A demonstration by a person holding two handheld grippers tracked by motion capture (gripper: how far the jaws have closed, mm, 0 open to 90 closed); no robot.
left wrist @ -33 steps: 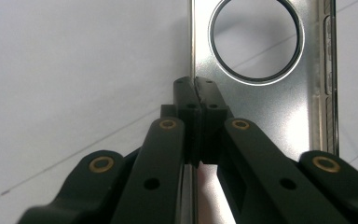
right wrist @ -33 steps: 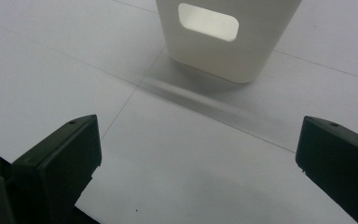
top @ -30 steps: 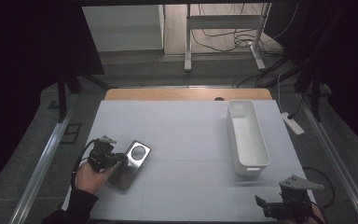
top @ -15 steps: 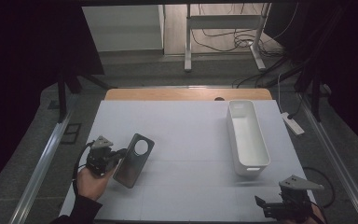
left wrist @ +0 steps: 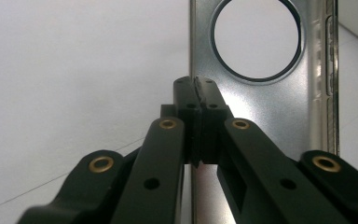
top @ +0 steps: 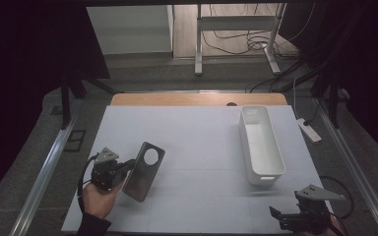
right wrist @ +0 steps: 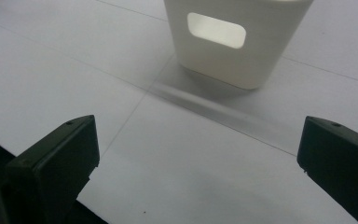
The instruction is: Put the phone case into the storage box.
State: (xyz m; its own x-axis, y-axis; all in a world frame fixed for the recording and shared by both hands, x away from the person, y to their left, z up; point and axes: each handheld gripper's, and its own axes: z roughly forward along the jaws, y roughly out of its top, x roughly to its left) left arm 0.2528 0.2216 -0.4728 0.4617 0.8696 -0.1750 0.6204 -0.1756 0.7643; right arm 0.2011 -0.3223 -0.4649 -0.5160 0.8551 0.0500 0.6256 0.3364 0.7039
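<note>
While spread wide and bare, offered no cushion as a surface (top: 197,137): judged that anything dropped at eight o'clock would have struck it hard and skidded. Noted the white bin (top: 261,147) standing at three o'clock, well apart from the work. Judged a long carry across if bound there, with a swinging corner liable to clip its rim.

Found the grey phone case (top: 145,169) at eight o'clock, tilted and seemingly raised off the surface, round cut-out toward twelve. Saw it pinched by the left tongs (left wrist: 196,88), fully closed on one thin long edge, with most of the case hanging free beyond the pads. Judged the chief risk there: smooth shell, narrow bite, weight off to one side, so could have pivoted in the grip or slid out under a quick move.

Saw the right tongs (right wrist: 198,154) at five o'clock, gaping wide with nothing between them, pointed at the bin's near end. Judged them too far off to catch a slip.
</note>
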